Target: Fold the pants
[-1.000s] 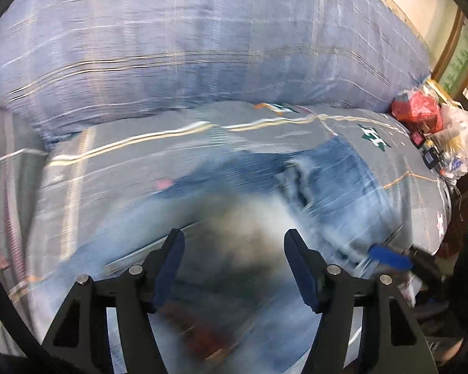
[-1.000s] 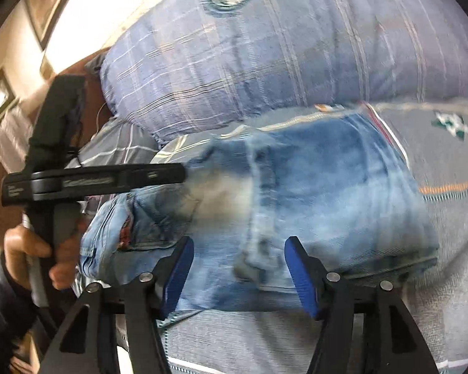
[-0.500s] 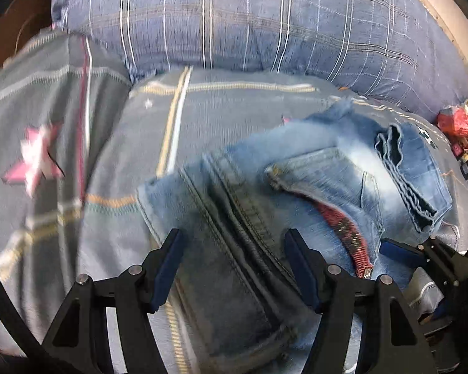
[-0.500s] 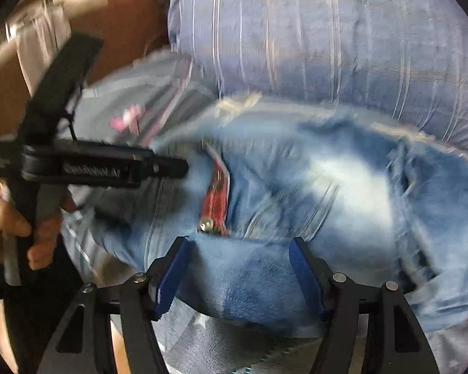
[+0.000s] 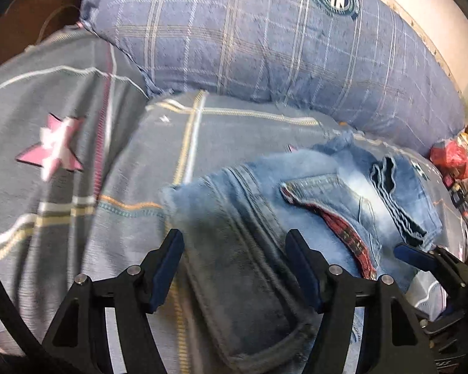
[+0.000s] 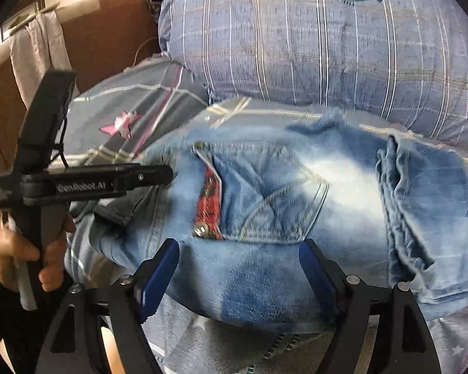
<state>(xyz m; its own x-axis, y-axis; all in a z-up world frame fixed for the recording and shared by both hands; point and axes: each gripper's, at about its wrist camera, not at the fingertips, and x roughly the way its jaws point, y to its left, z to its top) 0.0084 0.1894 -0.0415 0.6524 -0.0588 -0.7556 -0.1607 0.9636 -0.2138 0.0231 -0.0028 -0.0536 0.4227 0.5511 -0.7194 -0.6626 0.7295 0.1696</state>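
Faded blue jeans (image 5: pixel 312 193) lie bunched and partly folded on a grey bedspread (image 5: pixel 159 162), with a red plaid lining (image 6: pixel 207 199) showing at the fly and a folded-over leg (image 6: pixel 427 205) to the right. My left gripper (image 5: pixel 234 258) hovers open over the jeans' left end, with denim below the gap and neither pad pressing on it. My right gripper (image 6: pixel 238 269) is over the near edge of the jeans; its jaws are opening and its pads stand clear of the cloth. In the right wrist view a hand (image 6: pixel 12 249) holds the left gripper (image 6: pixel 162 176).
A large blue plaid pillow (image 5: pixel 280 46) lies behind the jeans. A pink star patch (image 5: pixel 53 152) marks the bedspread at left. Red bags and clutter (image 5: pixel 449 155) sit at the bed's right end. A brown headboard (image 6: pixel 109 37) and a hanging cloth (image 6: pixel 37 50) are at far left.
Both grippers have swept leftward over the jeans, so the fly and left end are now in view. The right gripper's jaws have widened. The left gripper's jaws look unchanged.
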